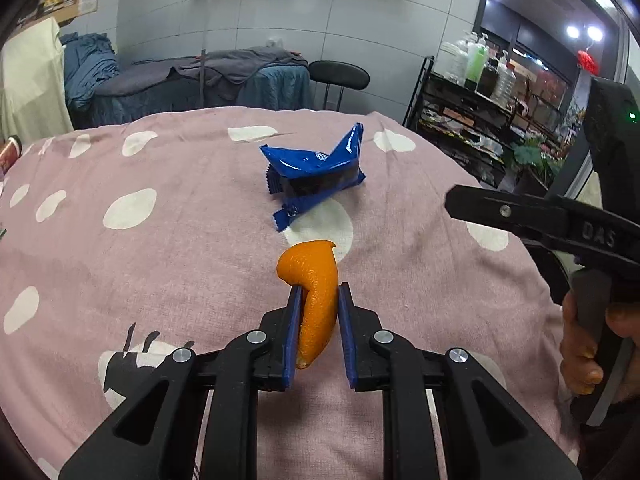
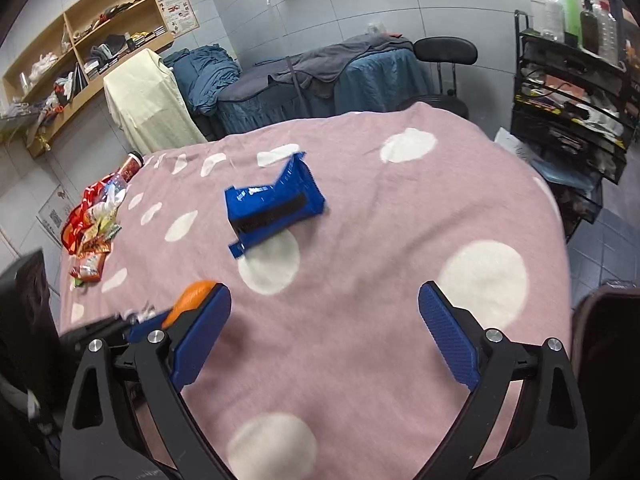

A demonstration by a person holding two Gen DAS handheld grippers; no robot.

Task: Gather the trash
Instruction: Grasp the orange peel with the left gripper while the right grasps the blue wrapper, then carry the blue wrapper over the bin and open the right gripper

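Observation:
A curled piece of orange peel [image 1: 316, 300] is pinched between the blue pads of my left gripper [image 1: 320, 289], which is shut on it just above the pink spotted cloth [image 1: 160, 248]. Beyond the peel lies a crumpled blue snack wrapper [image 1: 316, 172] on the cloth. My right gripper [image 2: 325, 292] stands open with nothing between its fingers, and the blue wrapper [image 2: 274, 208] lies ahead of it. In the right wrist view the orange peel [image 2: 192, 294] peeks out behind the right gripper's left finger. The right gripper also enters the left wrist view from the right, held by a hand [image 1: 580, 352].
A heap of red and yellow wrappers [image 2: 92, 224] and a bottle [image 2: 128, 168] lie at the cloth's far left edge. A black rack with bottles [image 2: 568, 112] stands to the right, and a black chair [image 2: 444, 52] and a covered bed [image 2: 320, 76] beyond.

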